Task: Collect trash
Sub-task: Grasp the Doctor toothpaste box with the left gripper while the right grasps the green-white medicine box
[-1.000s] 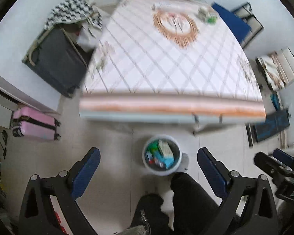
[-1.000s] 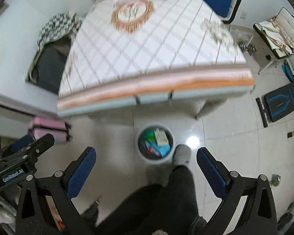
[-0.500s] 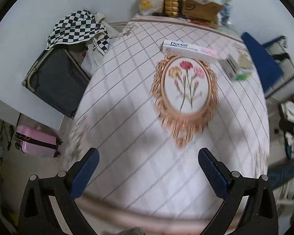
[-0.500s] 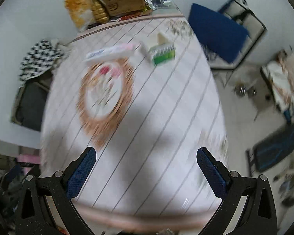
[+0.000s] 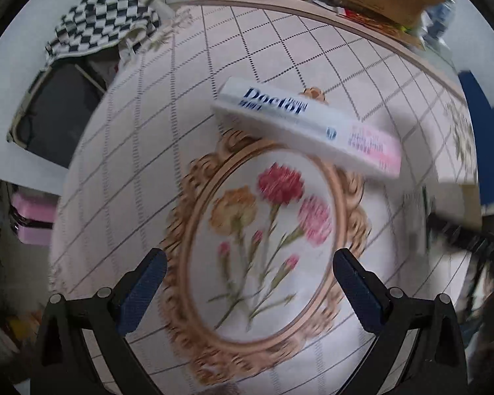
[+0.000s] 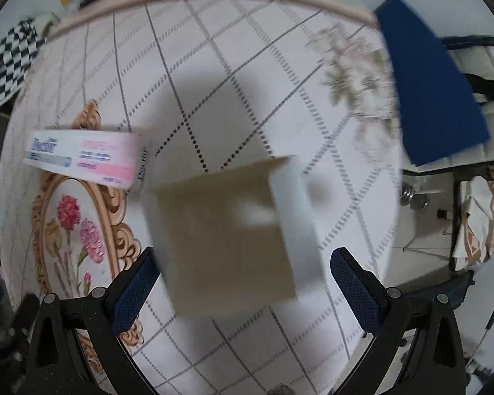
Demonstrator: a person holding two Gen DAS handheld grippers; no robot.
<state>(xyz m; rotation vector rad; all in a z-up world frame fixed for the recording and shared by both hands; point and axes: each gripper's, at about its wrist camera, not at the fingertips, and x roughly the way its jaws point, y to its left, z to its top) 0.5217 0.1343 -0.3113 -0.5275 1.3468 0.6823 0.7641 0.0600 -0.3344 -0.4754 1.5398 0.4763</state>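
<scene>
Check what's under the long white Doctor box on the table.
The long white Doctor box lies flat on the patterned tablecloth, covering the top of the gold oval frame print. Anything beneath the box is hidden.

White-and-pink toothpaste box [image 5: 308, 127], beige-and-white carton [image 6: 233, 230], grid-patterned floral tablecloth [image 5: 168, 151], black-and-white checkered cloth [image 5: 102, 19]

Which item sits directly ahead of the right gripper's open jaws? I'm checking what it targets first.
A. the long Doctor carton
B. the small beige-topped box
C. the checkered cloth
B: the small beige-topped box fills the space between the right gripper's open jaws; the Doctor carton lies off to its left.
</scene>
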